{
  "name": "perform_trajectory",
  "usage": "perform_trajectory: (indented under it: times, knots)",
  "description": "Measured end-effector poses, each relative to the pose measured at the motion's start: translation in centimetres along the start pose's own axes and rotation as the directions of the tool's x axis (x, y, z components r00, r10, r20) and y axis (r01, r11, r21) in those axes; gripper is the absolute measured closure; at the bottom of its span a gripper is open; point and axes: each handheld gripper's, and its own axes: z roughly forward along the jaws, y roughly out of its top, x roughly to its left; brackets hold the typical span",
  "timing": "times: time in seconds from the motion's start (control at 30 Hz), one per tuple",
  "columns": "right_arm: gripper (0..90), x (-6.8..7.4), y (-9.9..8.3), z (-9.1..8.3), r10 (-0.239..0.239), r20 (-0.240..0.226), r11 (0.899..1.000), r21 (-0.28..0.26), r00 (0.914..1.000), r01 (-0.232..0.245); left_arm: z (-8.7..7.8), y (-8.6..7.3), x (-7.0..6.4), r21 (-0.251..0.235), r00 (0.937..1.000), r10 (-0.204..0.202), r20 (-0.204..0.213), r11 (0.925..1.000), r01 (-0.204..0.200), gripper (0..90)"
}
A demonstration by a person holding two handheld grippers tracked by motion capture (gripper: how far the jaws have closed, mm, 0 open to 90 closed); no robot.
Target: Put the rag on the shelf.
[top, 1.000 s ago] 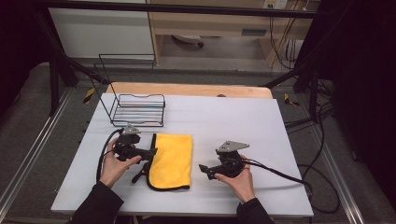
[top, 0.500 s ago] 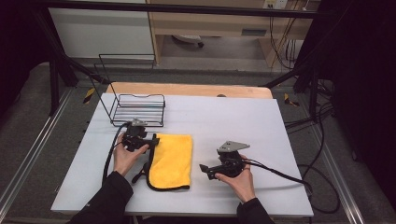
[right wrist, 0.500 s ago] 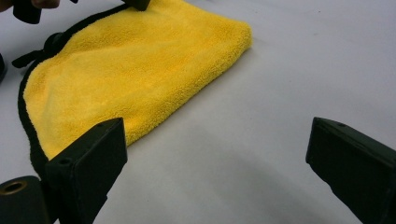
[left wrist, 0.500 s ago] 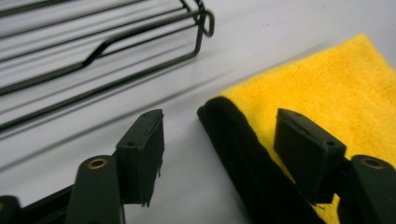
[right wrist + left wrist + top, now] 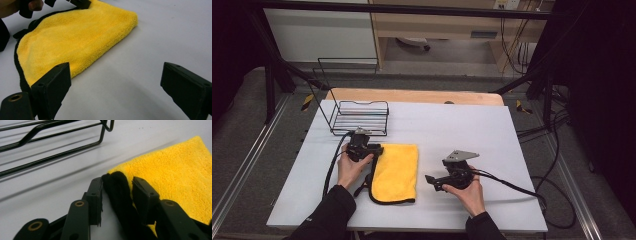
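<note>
Evidently soft and limp, the yellow cloth (image 5: 396, 171) suits corner grips: left gripper (image 5: 117, 187) jaws half-closed around its black-edged corner, right gripper (image 5: 115, 87) wide open, empty.

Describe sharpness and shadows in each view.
High view: evenly lit, soft overall, dark surroundings. Left gripper view: the towel is sharp, the rack blurs and casts streaky shadows on the table. Right gripper view: towel pile crisp, near jaws soft, a faint shadow between them.

A black wire rack (image 5: 360, 117) is standing on the white table (image 5: 462, 130), just ahead of the left tool and well apart from the right one. A wooden board (image 5: 412, 96) is lying beyond the rack along the table's far edge.
</note>
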Motion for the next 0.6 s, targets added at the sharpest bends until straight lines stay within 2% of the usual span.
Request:
perform_trajectory:
  times: [0.17,0.3,0.33,0.37,0.47,0.6]
  knots:
    - [11.2,-0.2,0.2,0.1,0.015,-0.015,1.0,-0.006,0.9998,-0.015,0.2,0.0,0.0,0.006,0.9997,-0.02,0.01,0.9998,0.02,62.3]
    - [13.2,-0.3,0.3,0.2,0.016,-0.019,1.0,-0.014,0.9997,-0.017,0.2,0.0,-0.2,0.008,0.9999,-0.01,-0.003,0.9999,0.01,63.1]
    - [13.8,-0.3,0.4,0.3,0.017,-0.019,1.0,-0.018,0.9997,-0.017,0.3,0.0,-0.3,0.008,1.0,-0.008,0.001,0.9999,0.008,64.5]
    - [15.6,-0.5,0.5,0.7,0.027,-0.022,0.999,-0.022,0.9994,-0.027,0.3,0.0,-0.3,0.009,0.9999,-0.008,0.008,0.9999,0.008,70.3]
    - [17.2,-0.6,0.8,1.0,0.035,-0.026,0.999,-0.033,0.999,-0.036,0.3,0.1,-0.4,0.011,0.9999,-0.005,0.013,0.9999,0.005,73.3]
    - [21.0,-0.7,2.0,2.3,0.022,-0.004,1.0,-0.022,0.9997,-0.022,0.3,0.1,-0.5,0.013,0.9999,0.003,0.015,0.9999,-0.003,75.8]
